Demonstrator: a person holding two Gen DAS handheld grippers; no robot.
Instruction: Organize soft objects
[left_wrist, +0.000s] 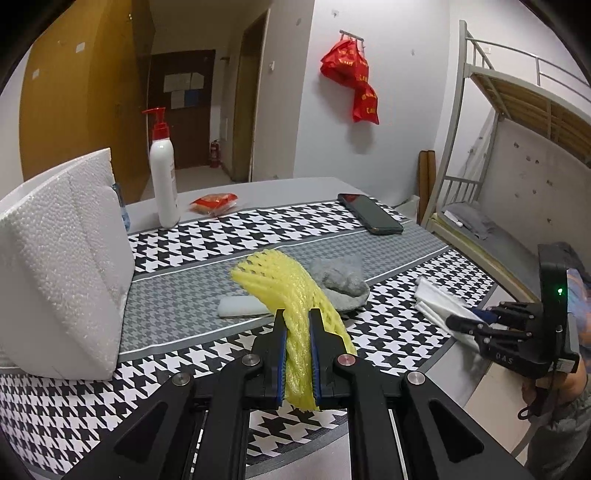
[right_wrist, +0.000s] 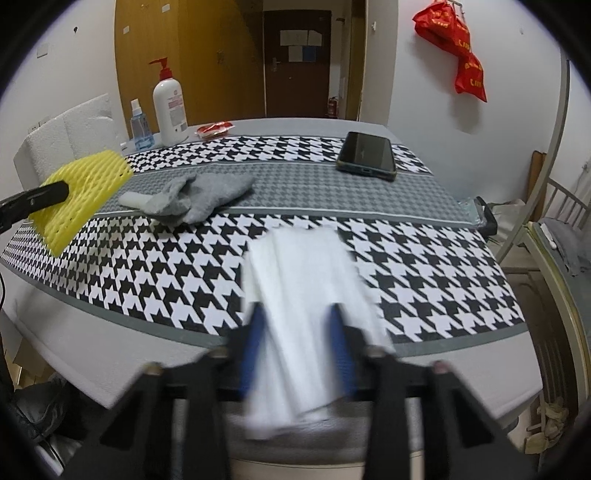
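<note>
My left gripper (left_wrist: 297, 314) is shut on a yellow foam net sleeve (left_wrist: 284, 288) and holds it above the houndstooth cloth (left_wrist: 184, 387); the sleeve also shows in the right wrist view (right_wrist: 83, 192). My right gripper (right_wrist: 297, 310) has its jaws on either side of a white folded foam sheet (right_wrist: 310, 295) at the table's front edge; the view is blurred. The same gripper (left_wrist: 461, 321) shows at the right of the left wrist view, at the white sheet (left_wrist: 439, 299). A grey sock (right_wrist: 201, 197) and a small white foam piece (right_wrist: 133, 199) lie mid-table.
A white styrofoam box (left_wrist: 62, 258) stands at the left. A lotion pump bottle (left_wrist: 164, 173), a blue spray bottle (right_wrist: 139, 125), a red snack packet (left_wrist: 214, 203) and a phone (left_wrist: 371, 214) sit toward the back. A bunk bed (left_wrist: 517, 147) stands to the right.
</note>
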